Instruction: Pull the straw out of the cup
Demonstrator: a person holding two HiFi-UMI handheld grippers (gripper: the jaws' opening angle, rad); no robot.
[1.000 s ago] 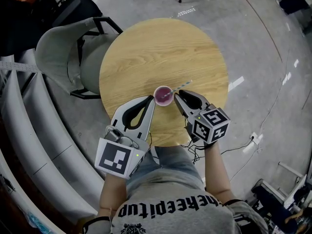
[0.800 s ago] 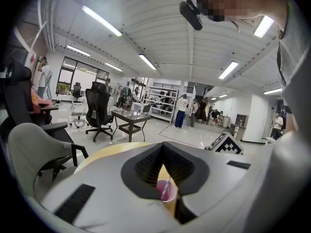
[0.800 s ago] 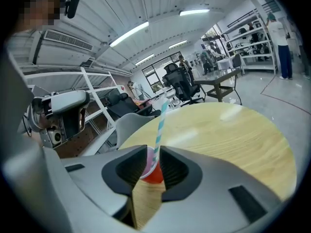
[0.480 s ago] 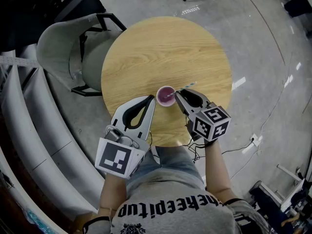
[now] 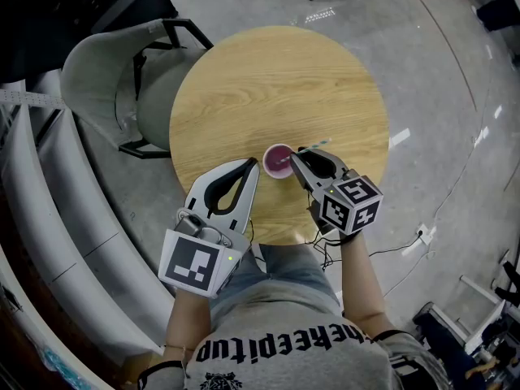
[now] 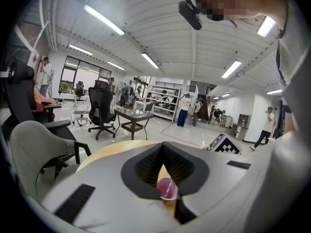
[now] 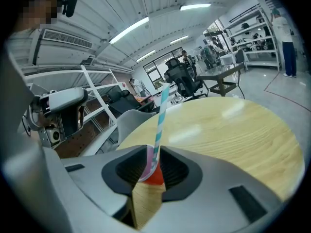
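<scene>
Pinching the one straw (image 7: pixel 159 125) in our right gripper (image 5: pixel 296 158), we are holding our left gripper (image 5: pixel 253 166), closed and empty, beside the one cup (image 5: pixel 279 161).

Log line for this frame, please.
left gripper shut beside cup | right gripper shut on straw | straw in cup | cup on table

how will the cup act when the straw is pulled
The cup looks small and light, so it may slide or tip. The straw leans over its rim into the jaws of the right gripper, so a slanted pull would likely drag that side.
</scene>
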